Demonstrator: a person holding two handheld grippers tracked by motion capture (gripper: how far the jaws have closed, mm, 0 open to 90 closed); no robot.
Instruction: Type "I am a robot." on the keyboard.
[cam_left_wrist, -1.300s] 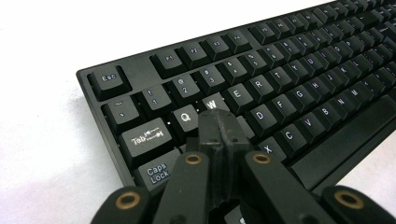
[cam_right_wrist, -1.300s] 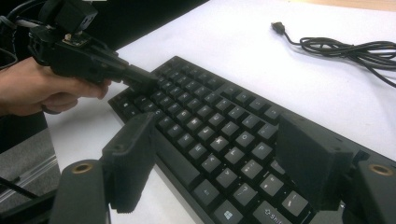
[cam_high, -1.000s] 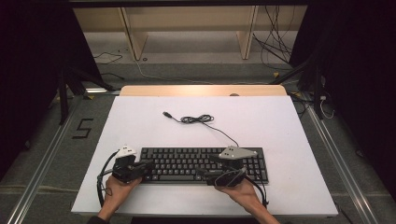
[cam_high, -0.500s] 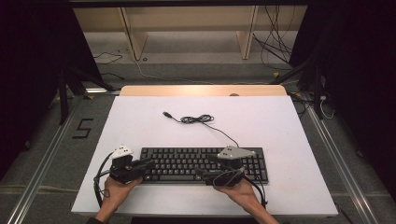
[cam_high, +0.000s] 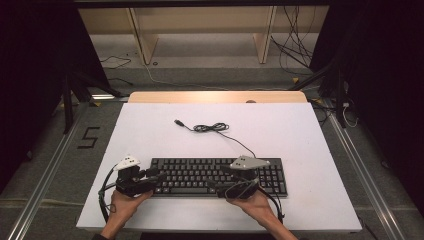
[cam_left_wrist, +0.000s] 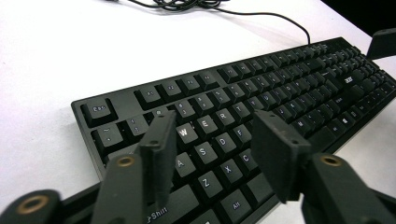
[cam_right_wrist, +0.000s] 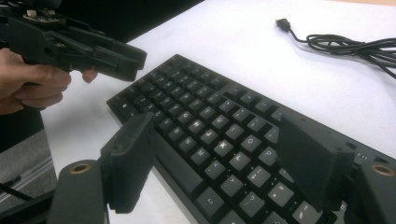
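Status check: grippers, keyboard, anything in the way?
Left gripper just opened over keys, holding nothing. Right gripper open. Keyboard flat on table. Cable behind, clear.

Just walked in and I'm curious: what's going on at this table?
A person holds a two-jaw gripper in each hand over a black keyboard on a white table. The left gripper hovers above the keyboard's left end; its jaws have just been opening, with nothing held between them. The right gripper hangs open over the keys further right. The keyboard's cable lies coiled and unplugged behind it.
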